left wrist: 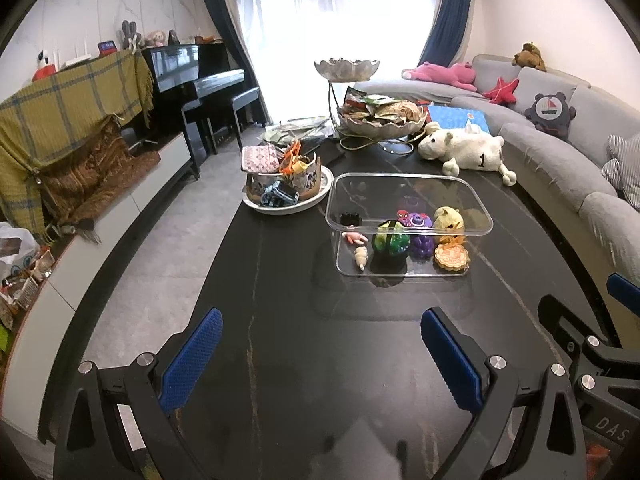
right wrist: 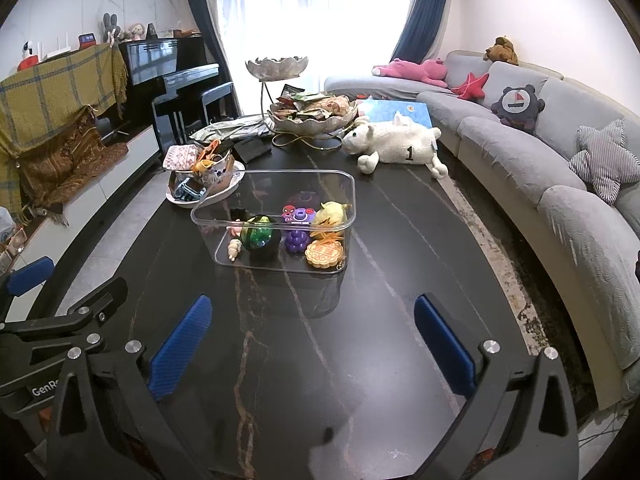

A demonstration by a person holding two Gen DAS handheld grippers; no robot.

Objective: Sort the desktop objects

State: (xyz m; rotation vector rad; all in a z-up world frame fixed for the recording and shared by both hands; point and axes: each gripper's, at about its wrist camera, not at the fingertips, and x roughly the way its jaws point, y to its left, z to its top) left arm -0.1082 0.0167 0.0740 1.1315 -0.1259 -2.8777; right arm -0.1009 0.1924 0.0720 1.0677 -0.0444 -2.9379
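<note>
Blue-padded fingers of the left gripper [left wrist: 320,360] stand nearest the lens, spread wide over bare dark table [left wrist: 280,280], holding nothing. Right gripper [right wrist: 310,350]: likewise wide apart and empty, its body showing at the right edge of the left wrist view, so the two sit side by side at the near end of the table. Clear plastic box [right wrist: 276,204]: straight ahead of both pairs of fingers, well apart from them, long axis running left to right across the line of approach. In the left wrist view the box lies somewhat right of centre; in the right wrist view somewhat left of centre; it thus sits between the two grippers, neither clearly nearer. Contents, all small toys bunched along the near wall: green ball [right wrist: 260,234], purple grape bunch [right wrist: 296,240], orange mooncake-shaped disc [right wrist: 325,255], small pale figure [right wrist: 234,249], yellow-green soft piece [right wrist: 332,213]. Beyond the box: white plate [left wrist: 320,194] heaped with odds and ends to the left, white plush animal [right wrist: 396,140] to the right. No loose item lies on the table between fingers and box; judged, the sorting looks largely done.
</note>
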